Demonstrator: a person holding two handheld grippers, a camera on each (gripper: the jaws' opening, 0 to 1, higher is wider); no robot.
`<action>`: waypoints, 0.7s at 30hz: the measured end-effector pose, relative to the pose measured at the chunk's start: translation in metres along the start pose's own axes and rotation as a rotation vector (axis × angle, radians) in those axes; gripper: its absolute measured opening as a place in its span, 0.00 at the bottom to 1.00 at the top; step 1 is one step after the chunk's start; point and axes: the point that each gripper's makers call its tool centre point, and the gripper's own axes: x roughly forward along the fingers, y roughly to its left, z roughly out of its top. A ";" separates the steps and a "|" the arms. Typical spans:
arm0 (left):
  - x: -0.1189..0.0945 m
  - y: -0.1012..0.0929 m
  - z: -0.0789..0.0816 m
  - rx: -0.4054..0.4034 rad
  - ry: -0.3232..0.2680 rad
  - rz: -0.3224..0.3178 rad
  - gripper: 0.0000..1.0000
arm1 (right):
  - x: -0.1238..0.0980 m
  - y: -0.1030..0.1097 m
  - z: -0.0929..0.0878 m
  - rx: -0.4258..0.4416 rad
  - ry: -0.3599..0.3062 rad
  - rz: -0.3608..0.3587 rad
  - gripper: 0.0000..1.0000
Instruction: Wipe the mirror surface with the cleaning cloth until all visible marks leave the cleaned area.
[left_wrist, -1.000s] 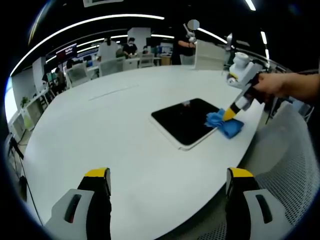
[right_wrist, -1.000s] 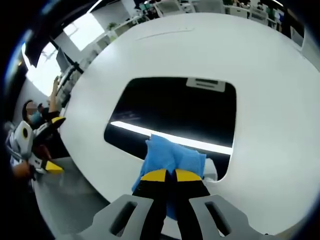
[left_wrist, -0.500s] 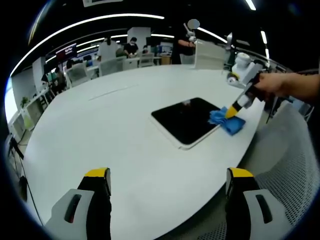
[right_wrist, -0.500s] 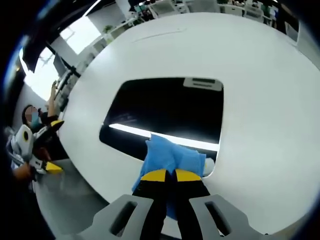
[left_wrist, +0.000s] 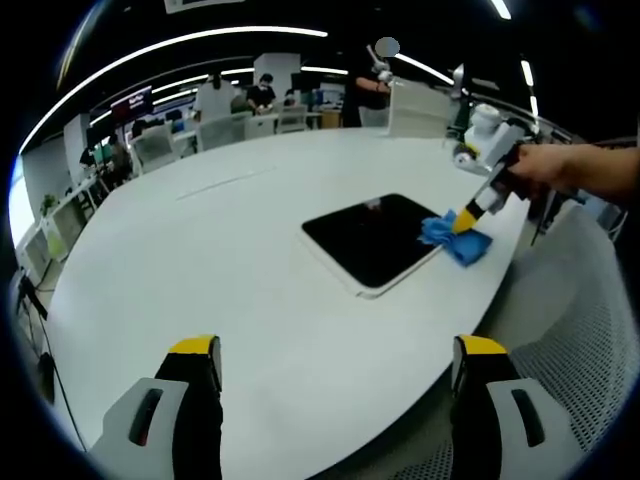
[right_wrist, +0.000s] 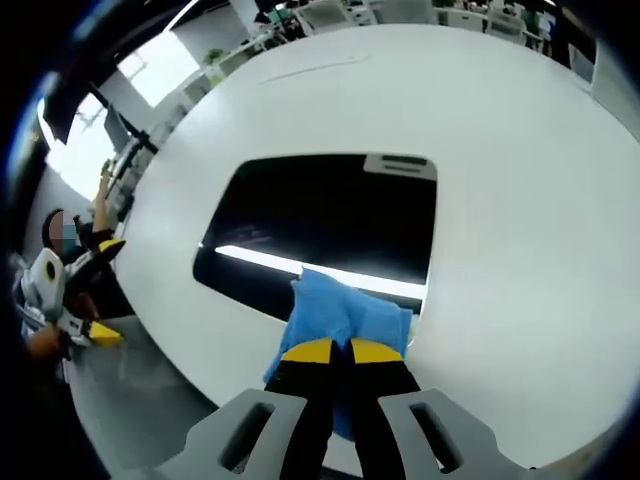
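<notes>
Blue cleaning cloth (right_wrist: 345, 315) pinched in my closed right gripper (right_wrist: 332, 349) covers the mirror (right_wrist: 330, 215)'s nearest corner; ahead looks mark-free, so I judge wiping nearly done, left gripper (left_wrist: 335, 350) wide open, empty.

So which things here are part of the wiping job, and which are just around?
Job: dark rectangular mirror; crumpled blue cleaning cloth; right gripper, jaws shut on it.
Around: round white table; left gripper, open; white mesh chair.

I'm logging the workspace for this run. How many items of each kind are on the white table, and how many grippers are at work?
Mirror: 1
Blue cleaning cloth: 1
Grippers: 2, the left gripper held open, the right gripper shut on the cloth
Total: 4
</notes>
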 end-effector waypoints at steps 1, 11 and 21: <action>0.000 0.000 0.000 0.000 0.000 0.000 0.96 | 0.000 0.000 0.000 0.000 0.002 0.000 0.00; 0.000 0.000 0.000 0.001 -0.003 -0.001 0.96 | 0.001 -0.001 0.003 0.009 0.027 -0.003 0.00; 0.000 0.000 0.000 0.000 -0.004 -0.001 0.96 | 0.003 -0.005 0.010 0.027 0.043 0.004 0.00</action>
